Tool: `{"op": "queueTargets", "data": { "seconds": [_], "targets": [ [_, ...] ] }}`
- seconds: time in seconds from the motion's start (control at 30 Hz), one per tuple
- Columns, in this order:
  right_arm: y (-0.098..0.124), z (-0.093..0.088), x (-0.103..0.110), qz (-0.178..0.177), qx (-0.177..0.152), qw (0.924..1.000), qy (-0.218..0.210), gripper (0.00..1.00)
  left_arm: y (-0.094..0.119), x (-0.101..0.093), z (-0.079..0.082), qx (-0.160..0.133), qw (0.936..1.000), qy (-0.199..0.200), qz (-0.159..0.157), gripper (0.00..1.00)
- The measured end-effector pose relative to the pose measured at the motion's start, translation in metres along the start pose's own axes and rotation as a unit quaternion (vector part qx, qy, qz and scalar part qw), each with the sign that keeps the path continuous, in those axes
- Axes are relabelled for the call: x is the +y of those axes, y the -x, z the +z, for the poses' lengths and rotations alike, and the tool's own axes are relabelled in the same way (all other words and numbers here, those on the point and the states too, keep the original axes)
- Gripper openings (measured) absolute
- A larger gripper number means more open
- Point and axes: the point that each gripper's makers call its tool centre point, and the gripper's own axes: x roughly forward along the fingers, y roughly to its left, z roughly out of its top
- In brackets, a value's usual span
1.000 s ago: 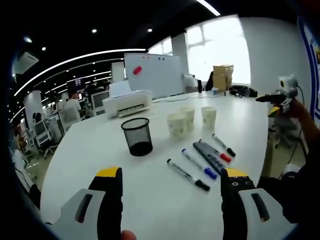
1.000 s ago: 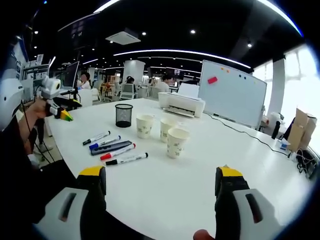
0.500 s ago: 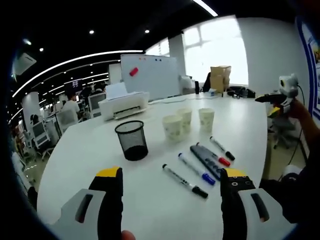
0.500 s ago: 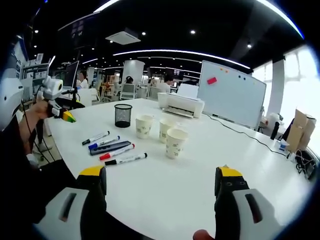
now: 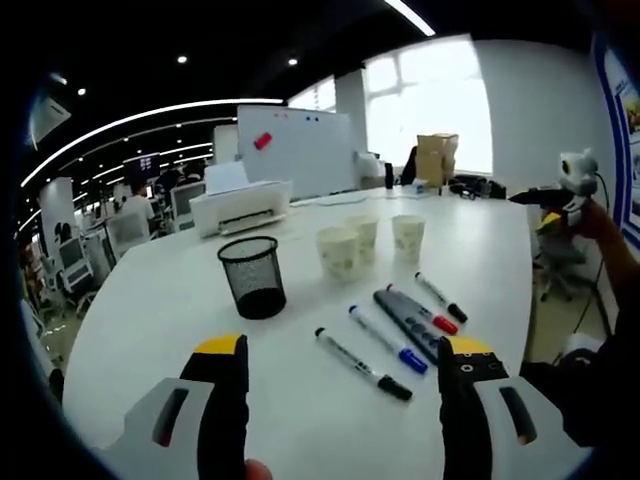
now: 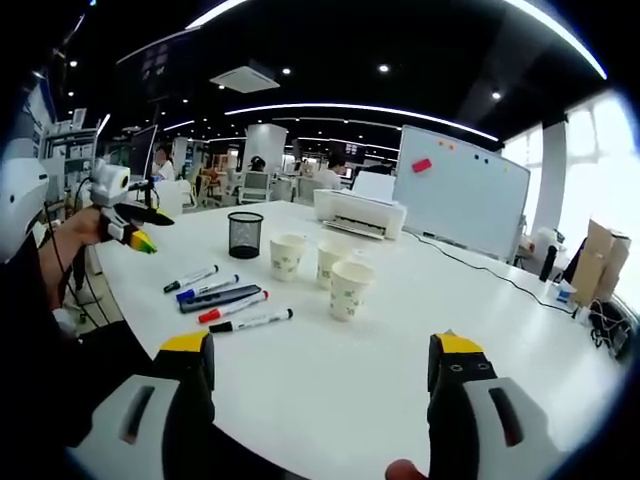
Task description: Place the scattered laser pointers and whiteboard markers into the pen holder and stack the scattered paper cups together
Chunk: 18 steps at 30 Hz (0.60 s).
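Three paper cups stand clustered at mid-frame in the left gripper view, on a white table, with a black mesh pen holder to their left. Below the cups, lower right of centre, lie four whiteboard markers and a dark laser pointer, side by side and slanting. The left gripper rises from the bottom edge with its yellow-tipped jaws spread wide and nothing between them. In the right gripper view the right gripper likewise stands wide apart and unloaded above the table's near edge; the cups, pen holder and markers sit left of centre. A whiteboard and a white printer occupy the background.
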Motion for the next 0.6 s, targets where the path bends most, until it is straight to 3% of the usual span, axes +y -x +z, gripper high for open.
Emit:
{"op": "queueTargets", "data": {
  "seconds": [0.6],
  "targets": [
    [0.001, -0.002, 0.001, 0.000, 0.001, 1.0000, 0.000, 0.83, -0.018, 0.002, -0.012, 0.007, 0.9999, 0.015, -0.004, 0.79]
  ]
}}
